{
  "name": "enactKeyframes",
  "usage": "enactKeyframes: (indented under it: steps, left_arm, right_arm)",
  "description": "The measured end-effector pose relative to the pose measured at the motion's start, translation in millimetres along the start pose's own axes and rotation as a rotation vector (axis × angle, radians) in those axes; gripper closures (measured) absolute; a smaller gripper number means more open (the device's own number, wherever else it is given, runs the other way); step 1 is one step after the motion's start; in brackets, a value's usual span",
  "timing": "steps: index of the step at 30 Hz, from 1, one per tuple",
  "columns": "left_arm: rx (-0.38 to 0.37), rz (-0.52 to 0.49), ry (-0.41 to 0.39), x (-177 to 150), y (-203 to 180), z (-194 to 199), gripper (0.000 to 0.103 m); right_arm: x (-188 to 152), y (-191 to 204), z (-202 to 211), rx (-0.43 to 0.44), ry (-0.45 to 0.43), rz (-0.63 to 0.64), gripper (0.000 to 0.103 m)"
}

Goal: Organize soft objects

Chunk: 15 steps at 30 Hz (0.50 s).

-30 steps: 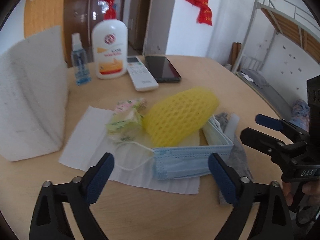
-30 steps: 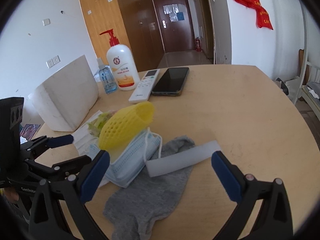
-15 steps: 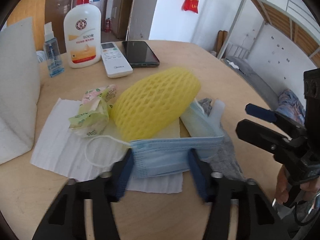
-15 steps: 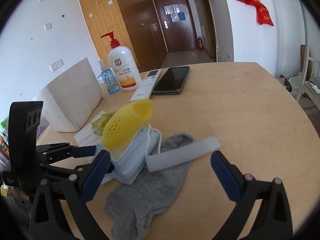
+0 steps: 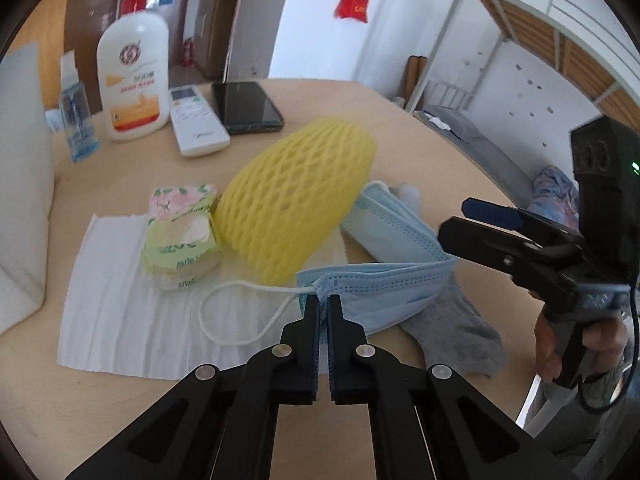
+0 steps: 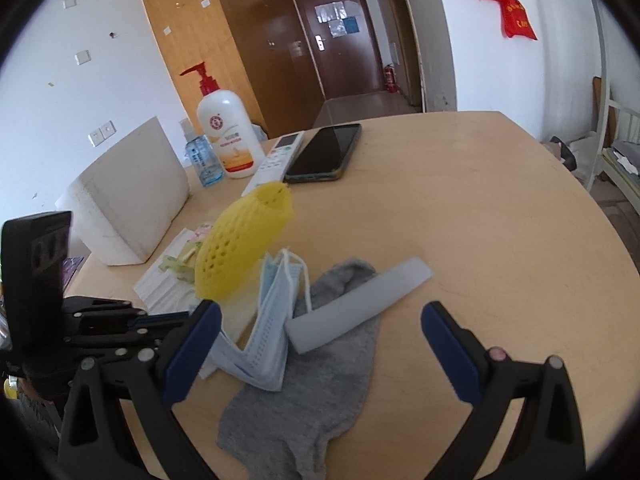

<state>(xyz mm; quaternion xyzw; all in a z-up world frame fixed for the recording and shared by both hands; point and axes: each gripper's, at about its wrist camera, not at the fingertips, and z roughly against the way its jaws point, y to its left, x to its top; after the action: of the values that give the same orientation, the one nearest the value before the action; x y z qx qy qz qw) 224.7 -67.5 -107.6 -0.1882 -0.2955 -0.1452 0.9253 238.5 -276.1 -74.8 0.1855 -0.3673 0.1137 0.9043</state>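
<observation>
Soft things heaped on a round wooden bench [image 6: 460, 200] in a white-walled room with a brown door [image 6: 340, 36].

The left gripper [image 5: 323, 304] has just closed its jaws on the blue face mask's [image 5: 384, 288] near edge; the mask lies beside a yellow foam net [image 5: 296, 200], over a grey sock [image 6: 320, 384]. The right gripper [image 6: 320, 344] hovers, jaws spread wide, holding nothing.

The round wooden bench [image 6: 480, 208] carries a phone [image 6: 326, 152], remote [image 6: 276, 158], lotion bottle [image 6: 230, 136], grey sock [image 6: 320, 380] and paper towel [image 5: 120, 304].
</observation>
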Motion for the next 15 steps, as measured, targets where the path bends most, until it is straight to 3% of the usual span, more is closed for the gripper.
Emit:
enactKeyframes:
  steps: [8, 15]
  left_arm:
    - [-0.026, -0.043, -0.07, -1.7, -7.8, 21.3, 0.101]
    - [-0.001, -0.029, -0.142, -2.1, 6.7, 54.2, 0.101]
  right_arm:
    - [-0.6, -2.9, 3.0, -0.003, -0.001, -0.02, 0.002]
    - [0.7, 2.1, 9.5, 0.013, -0.019, -0.015, 0.002]
